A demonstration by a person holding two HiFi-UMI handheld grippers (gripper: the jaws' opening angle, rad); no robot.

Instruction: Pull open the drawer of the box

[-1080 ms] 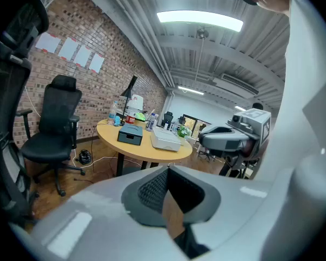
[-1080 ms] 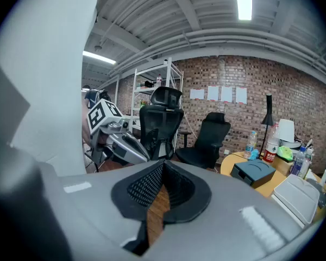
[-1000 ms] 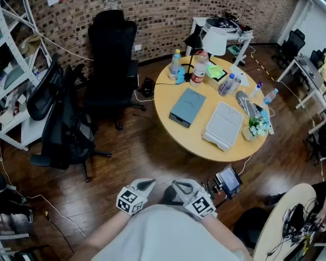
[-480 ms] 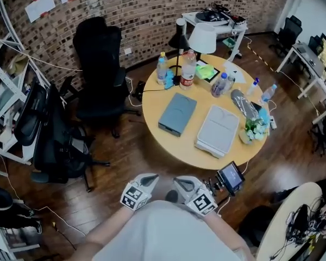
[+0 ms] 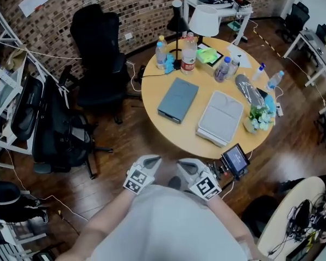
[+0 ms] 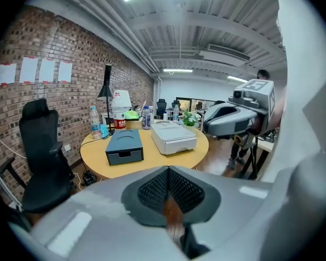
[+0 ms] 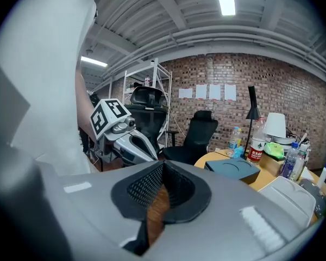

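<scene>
Stage: approach only; I judged that the pull itself had not begun.
Left gripper (image 5: 151, 161): jaws together with nothing between them, held close in front of the person's body, well apart from the surface (image 5: 151, 94).
Right gripper (image 5: 186, 164): jaws likewise together and empty, just beside the left one.
Blue-grey box (image 5: 178, 99): lay on the round surface's near-left part, its drawer front (image 6: 125, 156) flush and closed.
Pale grey box (image 5: 221, 117): lay just beside the blue-grey one, its drawer front (image 6: 177, 144) also closed.
Which box was meant: could not tell from the task wording.
Done: nothing visible; neither drawer showed any gap.
Left to do: reach the surface, open a gripper, take the drawer's front edge or notch, and draw it out.
</scene>
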